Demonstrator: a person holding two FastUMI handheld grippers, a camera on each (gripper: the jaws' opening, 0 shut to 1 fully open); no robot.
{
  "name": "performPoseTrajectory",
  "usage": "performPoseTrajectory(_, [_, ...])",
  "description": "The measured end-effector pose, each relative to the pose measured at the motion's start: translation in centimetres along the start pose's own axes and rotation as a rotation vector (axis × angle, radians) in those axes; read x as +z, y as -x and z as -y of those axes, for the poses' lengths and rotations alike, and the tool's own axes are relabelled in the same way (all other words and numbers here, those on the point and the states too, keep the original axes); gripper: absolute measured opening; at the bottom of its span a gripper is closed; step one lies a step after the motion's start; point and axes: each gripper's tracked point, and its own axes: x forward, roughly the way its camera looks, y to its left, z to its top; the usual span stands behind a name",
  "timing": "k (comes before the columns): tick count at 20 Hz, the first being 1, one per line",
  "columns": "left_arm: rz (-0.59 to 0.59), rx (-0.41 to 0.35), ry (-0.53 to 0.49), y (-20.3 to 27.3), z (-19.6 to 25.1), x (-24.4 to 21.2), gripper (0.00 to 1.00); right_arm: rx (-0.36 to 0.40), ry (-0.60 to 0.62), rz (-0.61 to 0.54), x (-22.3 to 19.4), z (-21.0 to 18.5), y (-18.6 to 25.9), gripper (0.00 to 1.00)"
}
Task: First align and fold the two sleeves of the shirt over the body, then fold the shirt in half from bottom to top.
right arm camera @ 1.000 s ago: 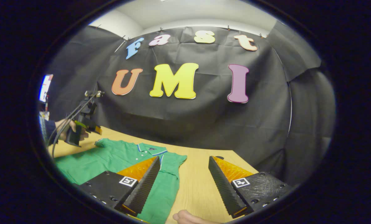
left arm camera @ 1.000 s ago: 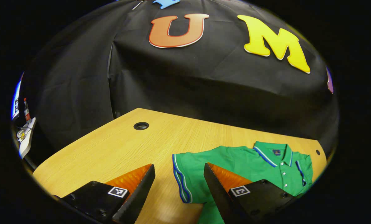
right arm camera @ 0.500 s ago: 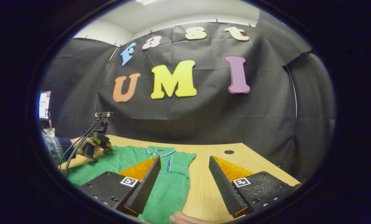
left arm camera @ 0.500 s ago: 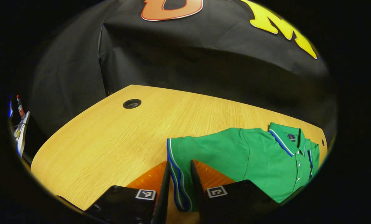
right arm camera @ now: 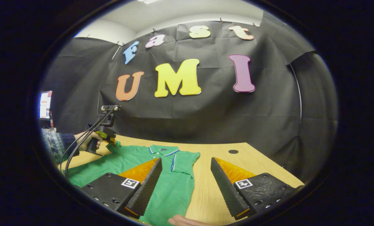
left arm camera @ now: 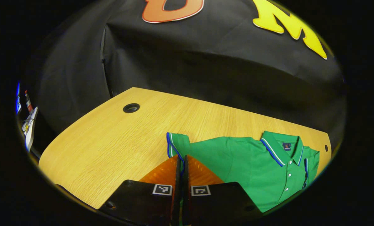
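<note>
A: Shirt?
B: Green polo shirt [left arm camera: 252, 169] lying flat on the wooden table [left arm camera: 111, 147], collar [left arm camera: 281, 147] toward the black cloth wall [left arm camera: 205, 69], buttons up. Blue and white stripes on the collar and cuffs.

A: Sleeves?
B: One sleeve [left arm camera: 176, 146] is bunched and lifted at its cuff, just past the tips of the left gripper [left arm camera: 181, 161]. In the right gripper view the other sleeve [right arm camera: 185, 160] lies flat on the table.

A: Left gripper fingers?
B: Pressed together, sleeve cuff pinched between them. The striped edge runs right into the seam between the two fingers.

A: Right gripper?
B: The right gripper [right arm camera: 185, 175] has its fingers spread wide, holding nothing. It sits low over the shirt's right side; one finger [right arm camera: 144, 188] is over the green cloth, the other over bare wood.

A: Anything else?
B: In the right gripper view a hand [right arm camera: 91, 141] with a dark sleeve holds the left gripper at the shirt's far side, cables trailing from it. A bit of another hand [right arm camera: 183, 220] sits at the bottom edge. There's a round cable hole [left arm camera: 131, 108] in the table near the back-left corner, well apart from the shirt.
</note>
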Motion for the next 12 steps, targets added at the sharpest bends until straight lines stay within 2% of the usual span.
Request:
performPoseTrajectory(5, [0.024, -0.072, -0.07, 1.1, 6.2, 1.0, 0.11, 0.005, -0.005, -0.003, -0.3, 0.0, 0.0, 0.94])
performPoseTrajectory(7, [0.032, -0.131, -0.049, 2.2, 9.0, 1.1, 0.22, -0.002, -0.005, -0.008, -0.5, 0.1, -0.2, 0.95])
performPoseTrajectory(8, [0.03, -0.155, -0.048, 2.7, 9.9, 1.0, 0.48, -0.003, -0.009, -0.012, -0.5, 0.1, -0.1, 0.94])
performPoseTrajectory(10, [0.047, -0.107, -0.075, 3.3, 9.4, 1.4, 1.0, 0.0, -0.019, -0.013, -0.4, 0.0, -0.1, 0.95])
performPoseTrajectory(12, [0.059, -0.097, -0.095, 4.6, 9.0, 1.6, 1.0, 0.0, -0.016, -0.005, -0.2, 0.0, 0.0, 0.94])
